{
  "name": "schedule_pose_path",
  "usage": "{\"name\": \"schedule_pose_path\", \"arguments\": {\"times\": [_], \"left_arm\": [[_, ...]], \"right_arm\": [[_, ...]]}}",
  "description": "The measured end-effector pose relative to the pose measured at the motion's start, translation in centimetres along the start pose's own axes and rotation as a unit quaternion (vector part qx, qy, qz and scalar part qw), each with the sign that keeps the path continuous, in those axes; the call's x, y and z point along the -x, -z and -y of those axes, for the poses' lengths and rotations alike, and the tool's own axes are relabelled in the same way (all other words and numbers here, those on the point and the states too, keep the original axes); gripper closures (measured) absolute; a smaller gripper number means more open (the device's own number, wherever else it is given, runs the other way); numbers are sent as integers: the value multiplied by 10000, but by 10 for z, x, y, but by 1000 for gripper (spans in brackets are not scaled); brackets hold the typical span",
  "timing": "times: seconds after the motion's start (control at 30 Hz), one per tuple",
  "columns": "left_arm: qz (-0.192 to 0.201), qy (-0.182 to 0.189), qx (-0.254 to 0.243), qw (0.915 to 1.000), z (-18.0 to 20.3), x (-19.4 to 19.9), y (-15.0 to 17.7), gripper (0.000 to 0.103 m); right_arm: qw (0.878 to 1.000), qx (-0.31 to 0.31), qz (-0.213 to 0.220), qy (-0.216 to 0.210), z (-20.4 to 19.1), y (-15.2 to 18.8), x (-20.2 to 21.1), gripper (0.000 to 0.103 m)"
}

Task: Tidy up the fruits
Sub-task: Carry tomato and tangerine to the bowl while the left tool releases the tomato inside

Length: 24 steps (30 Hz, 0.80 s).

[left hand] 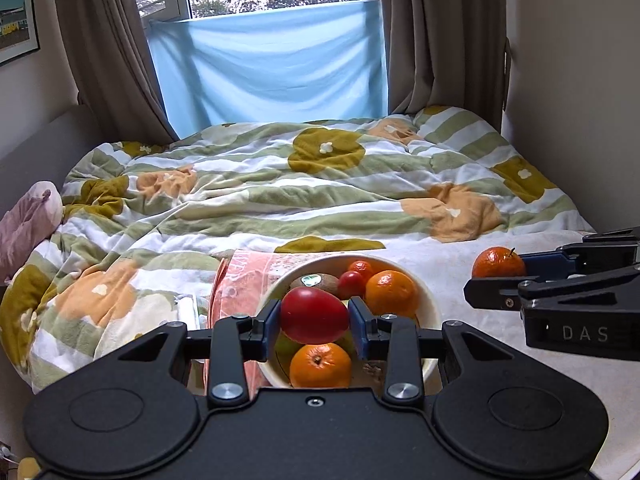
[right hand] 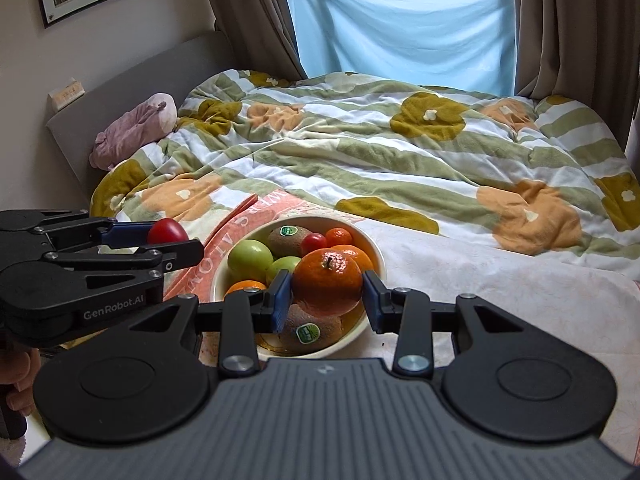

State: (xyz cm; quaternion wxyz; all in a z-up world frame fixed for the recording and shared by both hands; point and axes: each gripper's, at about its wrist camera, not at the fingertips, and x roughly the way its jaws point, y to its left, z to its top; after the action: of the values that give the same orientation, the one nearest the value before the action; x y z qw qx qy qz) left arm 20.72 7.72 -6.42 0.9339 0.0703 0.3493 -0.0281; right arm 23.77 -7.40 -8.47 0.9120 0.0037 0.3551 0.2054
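The left gripper point(left hand: 315, 320) is clamped on a red tomato point(left hand: 314, 314) and the right gripper point(right hand: 326, 294) on a mandarin point(right hand: 327, 282), both held above a white bowl point(right hand: 370, 256) of kiwis, green apples and oranges on the bed point(right hand: 400, 152).

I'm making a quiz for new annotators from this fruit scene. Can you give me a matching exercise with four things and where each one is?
Things:
1. red fruit
2. stemmed orange
3. stickered kiwi
4. pink plush toy

Places:
A. in the white bowl
B. between the left gripper pads
C. on the bed by the headboard
D. between the right gripper pads

Pairs: 1-B, 2-D, 3-A, 4-C
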Motion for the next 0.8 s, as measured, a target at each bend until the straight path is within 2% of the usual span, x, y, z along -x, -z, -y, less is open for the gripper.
{"name": "schedule_pose_path", "arguments": {"times": [0.3, 0.43, 0.67, 0.7, 0.73, 0.77, 0.8], "left_arm": [[-232, 504, -305, 9980, -24, -74, -16, 63], [-486, 737, -380, 9954, -26, -103, -15, 63], [-700, 951, -564, 9914, -23, -125, -9, 62], [-720, 982, -561, 9910, -23, -126, -9, 59], [-733, 1036, -544, 9904, -25, -127, -10, 44], [-695, 1069, -507, 9905, -26, -126, -10, 24], [-624, 1074, -470, 9911, -29, -124, -11, 15]], "right_arm": [[9985, -271, -350, 330, -19, -2, -63, 50], [9967, -437, -481, 483, -18, 2, -80, 50], [9943, -580, -619, 641, -16, 9, -94, 50], [9940, -603, -631, 654, -16, 10, -95, 50], [9938, -617, -636, 668, -16, 10, -96, 50], [9937, -629, -636, 681, -16, 10, -96, 50], [9936, -640, -635, 684, -17, 10, -95, 50]]}}
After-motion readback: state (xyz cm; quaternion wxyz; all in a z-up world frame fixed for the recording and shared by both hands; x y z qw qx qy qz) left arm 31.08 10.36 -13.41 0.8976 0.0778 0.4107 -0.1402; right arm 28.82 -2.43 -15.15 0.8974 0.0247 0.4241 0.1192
